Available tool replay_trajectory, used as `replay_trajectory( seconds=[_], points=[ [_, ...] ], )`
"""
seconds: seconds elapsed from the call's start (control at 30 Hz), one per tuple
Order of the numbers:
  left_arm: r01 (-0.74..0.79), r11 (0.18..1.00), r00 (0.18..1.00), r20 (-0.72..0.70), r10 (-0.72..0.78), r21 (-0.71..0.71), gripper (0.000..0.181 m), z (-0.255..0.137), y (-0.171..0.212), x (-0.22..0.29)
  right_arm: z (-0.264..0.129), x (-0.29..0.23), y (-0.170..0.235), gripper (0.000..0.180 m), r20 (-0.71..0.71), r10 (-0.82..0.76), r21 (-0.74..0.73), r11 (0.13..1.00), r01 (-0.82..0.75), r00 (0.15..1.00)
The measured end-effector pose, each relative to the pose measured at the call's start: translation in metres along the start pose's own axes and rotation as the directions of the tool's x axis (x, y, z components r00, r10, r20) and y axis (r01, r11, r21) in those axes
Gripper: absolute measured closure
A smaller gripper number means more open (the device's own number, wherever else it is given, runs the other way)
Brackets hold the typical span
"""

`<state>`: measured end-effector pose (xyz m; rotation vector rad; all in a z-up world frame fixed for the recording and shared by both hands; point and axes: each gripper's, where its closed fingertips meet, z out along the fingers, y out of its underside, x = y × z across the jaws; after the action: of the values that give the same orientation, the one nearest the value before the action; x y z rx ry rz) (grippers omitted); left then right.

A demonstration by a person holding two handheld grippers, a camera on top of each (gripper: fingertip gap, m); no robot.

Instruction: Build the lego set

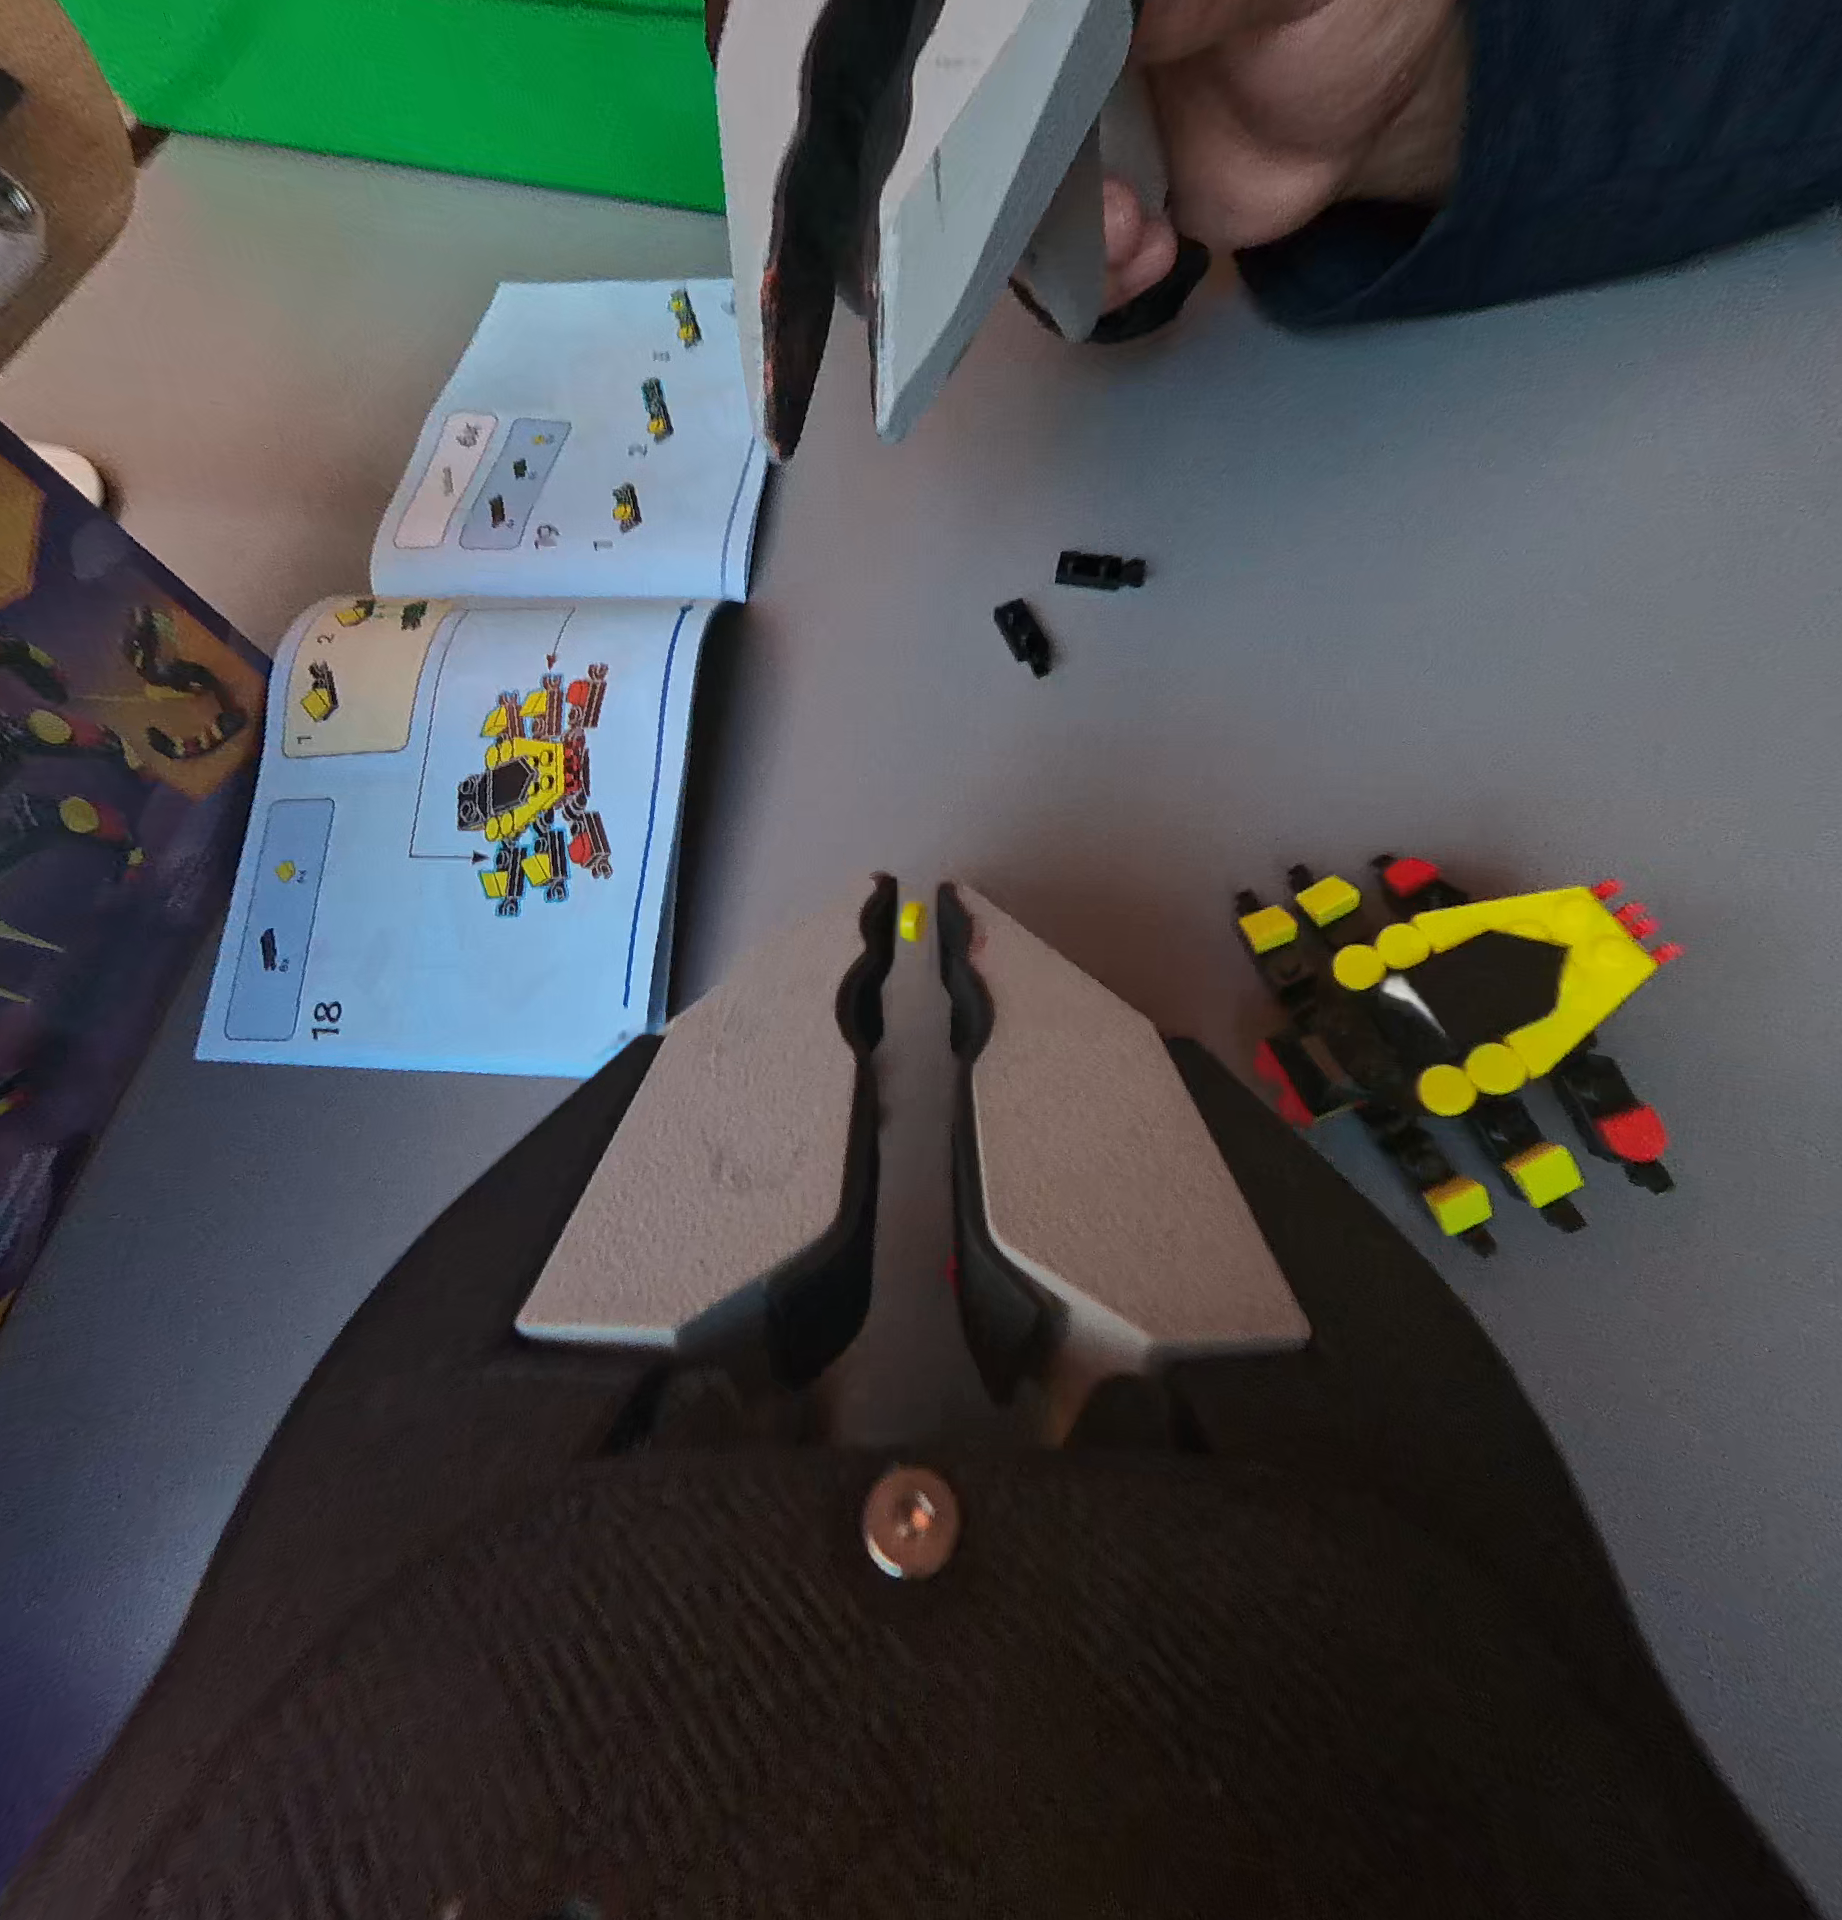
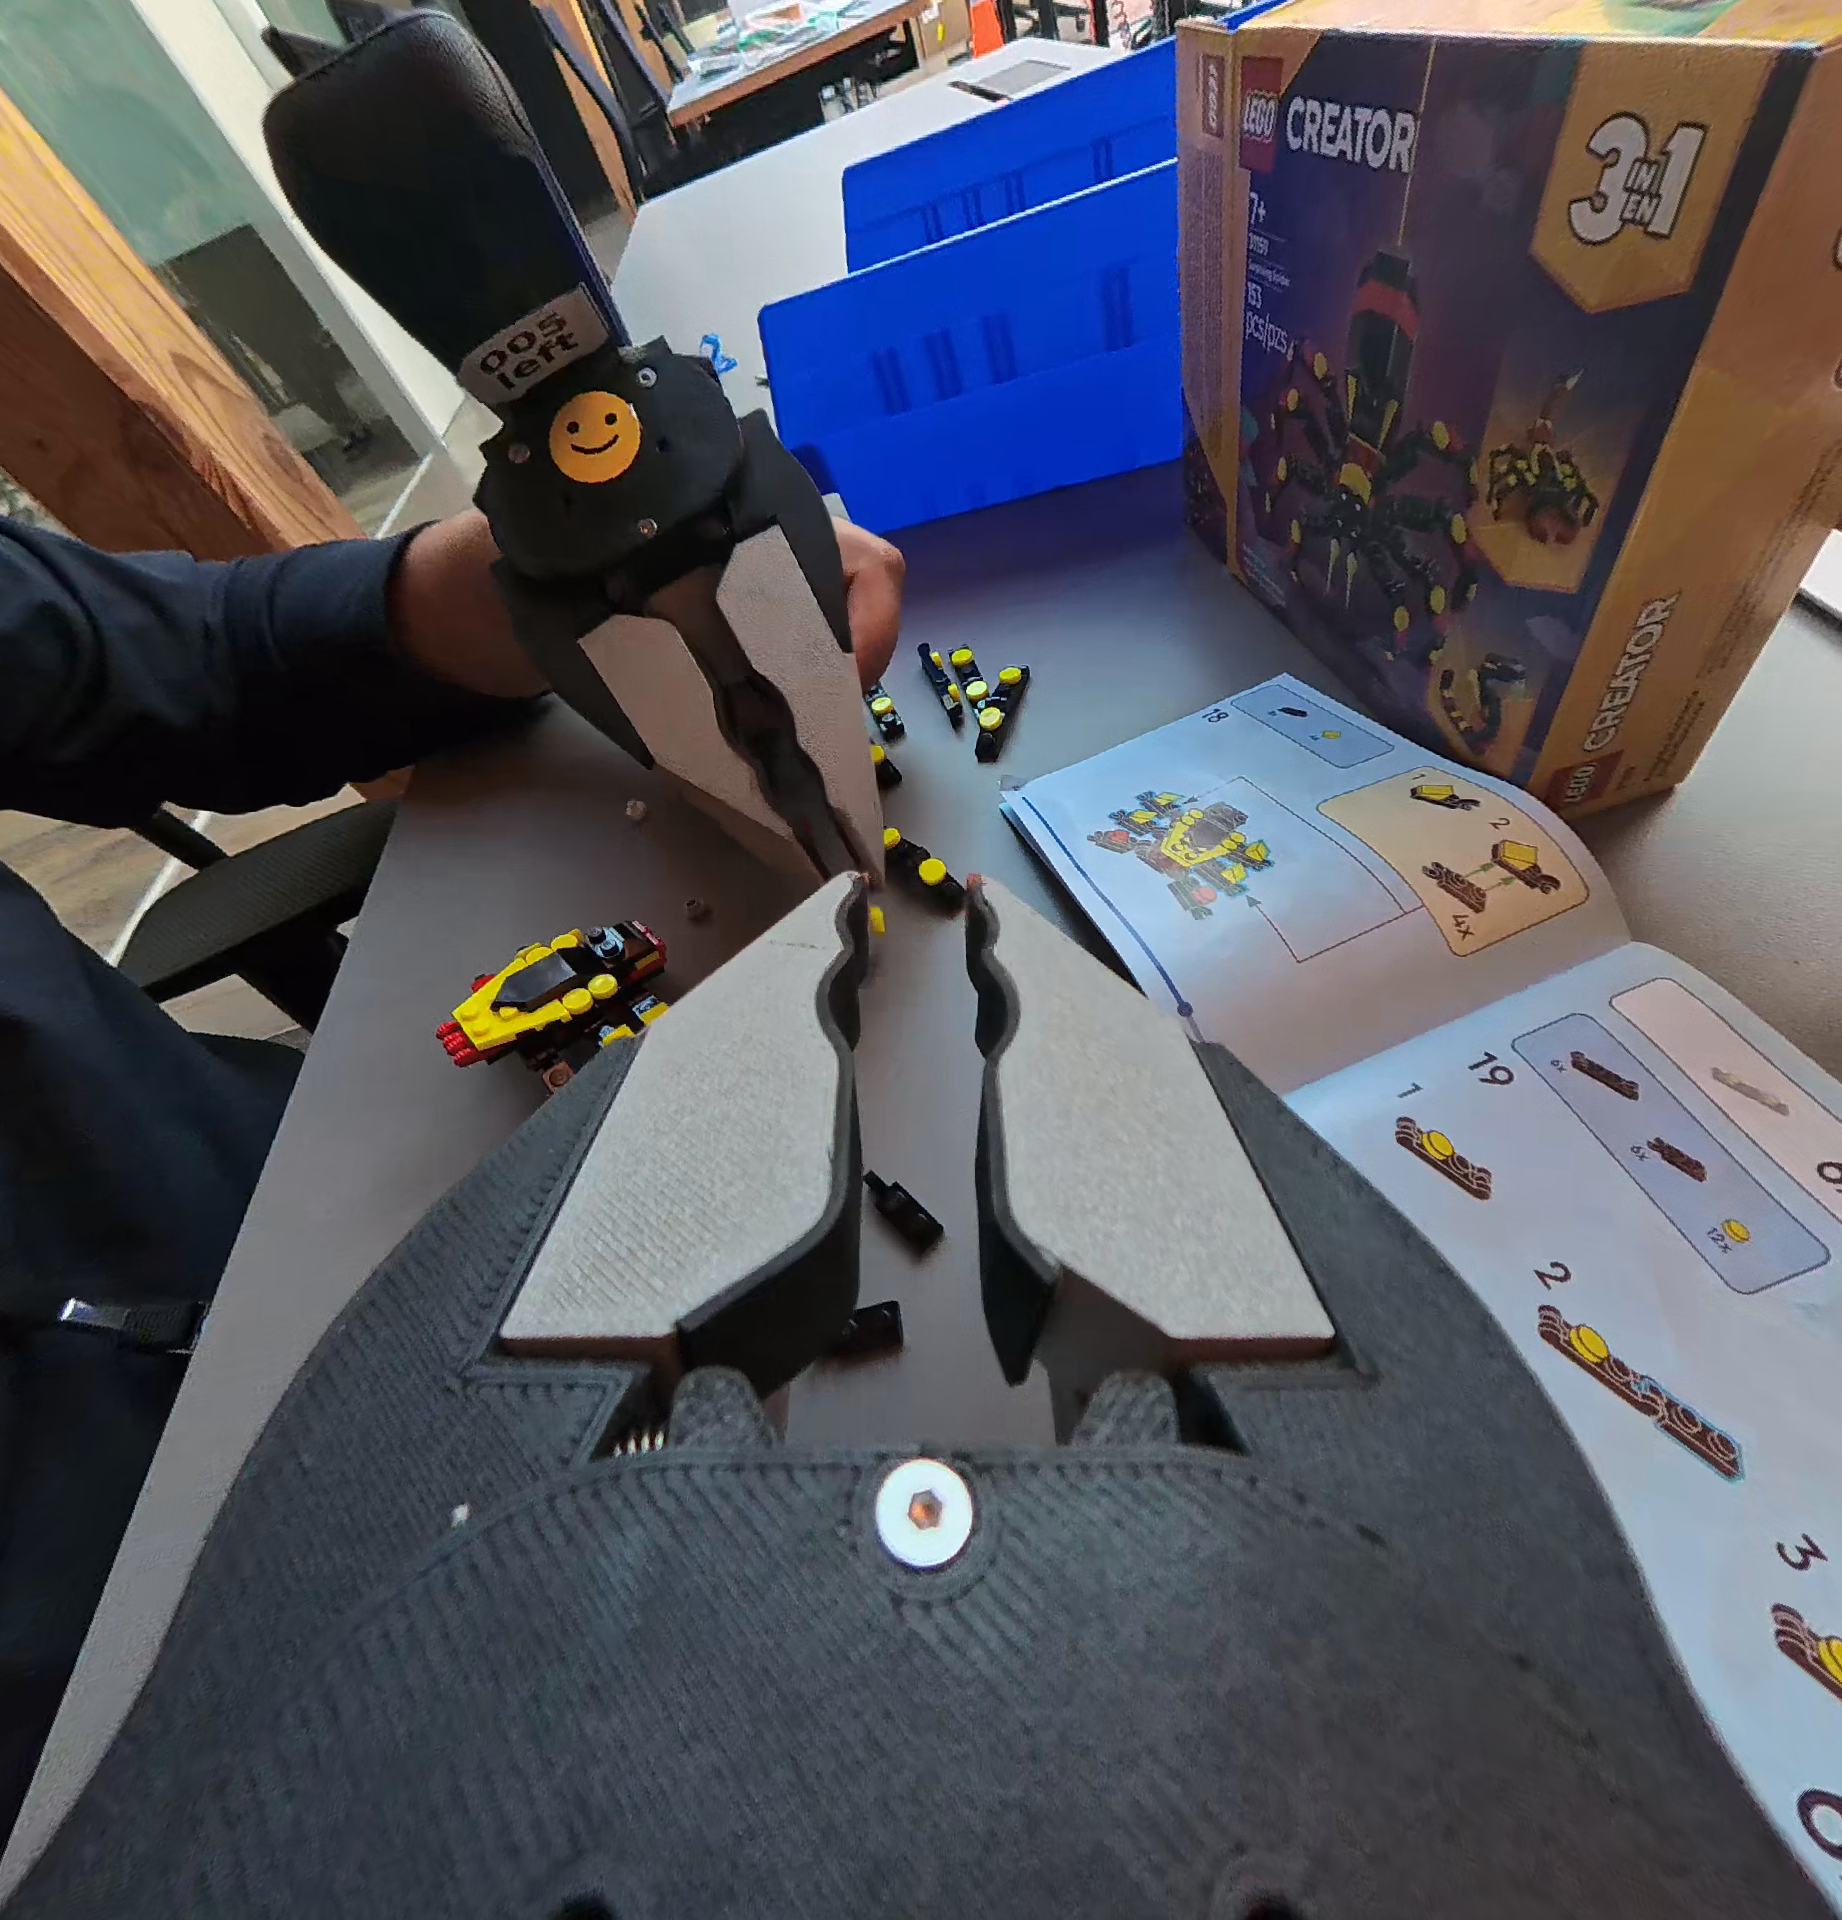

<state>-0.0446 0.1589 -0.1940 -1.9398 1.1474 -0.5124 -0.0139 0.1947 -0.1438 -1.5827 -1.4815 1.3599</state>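
The left gripper [image 1: 912,902] has its jaws drawn narrow around a tiny round yellow stud piece [image 1: 910,921] that sits between the black fingertips; whether the pads actually press on it cannot be told. In the right wrist view that same gripper [image 2: 844,868] points steeply down at the grey bench [image 2: 543,831], with the yellow stud [image 2: 875,918] at its tips. The right gripper [image 2: 915,902] has its jaws moderately apart and holds nothing; between its fingers, on the bench surface, lie two small black clip pieces [image 2: 901,1210], which the left wrist view shows as two loose black pieces [image 1: 1073,603] between the two grippers. The partly built yellow, black and red spider body [image 1: 1457,1029] rests on the bench to the right of the left gripper, apart from it. Beyond the left gripper's tips, in the right wrist view, a scatter of short black leg segments with yellow studs [image 2: 964,691] lies toward the far side of the bench. The open light-blue instruction booklet [image 2: 1416,987] lies flat toward the right side of the bench, and behind it stands the purple and orange cardboard set box [image 2: 1519,364]. Two blue plastic bins [image 2: 979,343] stand at the far side of the bench, left of the box. A hand [image 1: 1281,135] in a dark blue sleeve grips the right gripper's handle.
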Motion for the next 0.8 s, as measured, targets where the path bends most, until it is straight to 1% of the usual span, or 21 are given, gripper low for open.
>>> replay_trajectory(
  seconds=[0.03,0.1,0.27,0.33,0.4,0.5,0.57,0.63,0.7,0.73,0.8],
  points=[
    [0.001,0.999,1.000,0.003,-0.001,-0.045,0.174,0.002,0.007,0.000,0.000,0.000,0.001,0.165,-0.002,-0.002,-0.003,1.000,0.002,1.000],
    [-0.015,0.995,1.000,0.010,0.017,-0.101,0.176,0.005,0.015,0.001,0.001,0.000,0.001,0.165,-0.004,-0.006,-0.009,1.000,0.006,1.000],
    [-0.052,0.995,0.998,0.012,0.054,-0.090,0.167,0.004,0.014,0.003,-0.001,0.002,0.002,0.165,-0.023,-0.028,-0.017,0.999,0.027,0.999],
    [-0.051,0.997,0.998,0.020,0.052,-0.053,0.163,0.000,0.009,0.000,-0.001,0.002,0.003,0.164,-0.019,-0.040,-0.018,0.999,0.040,0.999],
    [0.006,1.000,0.999,0.047,-0.007,0.028,0.151,-0.005,-0.002,-0.010,-0.001,0.003,0.006,0.162,-0.021,-0.061,-0.030,0.998,0.060,0.998],
    [0.139,0.977,0.986,0.074,-0.153,0.164,0.148,-0.016,-0.026,-0.034,-0.001,0.004,0.011,0.159,-0.031,-0.100,-0.051,0.994,0.099,0.994],
    [0.157,0.969,0.978,0.109,-0.179,0.190,0.147,-0.022,-0.035,-0.048,0.000,0.003,0.014,0.158,-0.032,-0.118,-0.065,0.991,0.116,0.992],
    [0.138,0.969,0.975,0.141,-0.169,0.205,0.148,-0.024,-0.044,-0.056,0.001,0.003,0.017,0.158,-0.038,-0.134,-0.083,0.988,0.131,0.990],
    [0.114,0.972,0.978,0.147,-0.146,0.204,0.150,-0.022,-0.052,-0.055,0.001,0.003,0.021,0.161,-0.040,-0.152,-0.099,0.984,0.147,0.988],
    [0.098,0.977,0.977,0.169,-0.130,0.189,0.146,-0.020,-0.052,-0.056,0.000,0.003,0.023,0.163,-0.039,-0.160,-0.107,0.982,0.155,0.986],
    [0.000,0.993,0.963,0.267,-0.031,0.117,0.154,-0.014,-0.042,-0.058,0.000,0.003,0.026,0.165,-0.040,-0.173,-0.118,0.979,0.167,0.984]
  ],
)
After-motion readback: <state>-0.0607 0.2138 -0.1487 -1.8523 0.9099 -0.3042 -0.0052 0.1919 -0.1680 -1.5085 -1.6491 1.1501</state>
